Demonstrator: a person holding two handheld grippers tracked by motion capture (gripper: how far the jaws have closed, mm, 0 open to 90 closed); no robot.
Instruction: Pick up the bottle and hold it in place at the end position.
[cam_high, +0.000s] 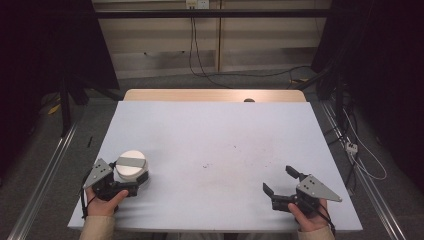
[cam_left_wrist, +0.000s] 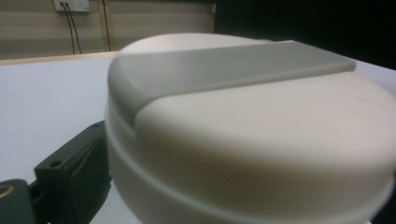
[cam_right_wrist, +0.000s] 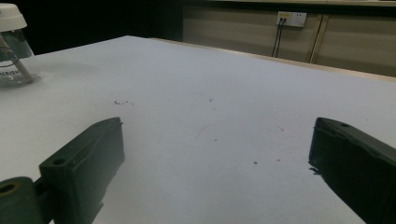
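A round container (cam_high: 131, 165) with a white lid and a grey strip across its top stands near the table's front left corner. My left gripper (cam_high: 132, 176) is shut on it, one jaw on each side, held by a hand at the table's front edge. In the left gripper view the lid (cam_left_wrist: 261, 130) looms close, and one black finger (cam_left_wrist: 70, 177) lies against its side; the other finger is hidden. My right gripper (cam_high: 278, 179) rests open near the front right with nothing between its fingers. The right gripper (cam_right_wrist: 219, 126) faces bare table, with the container (cam_right_wrist: 11, 46) far off at the left.
The pale blue table top (cam_high: 215, 130) has a few small dark specks near its middle. A wooden strip (cam_high: 215, 95) runs along its far edge with a small dark thing (cam_high: 248, 100) on it. Cables (cam_high: 360, 155) lie on the floor to the right.
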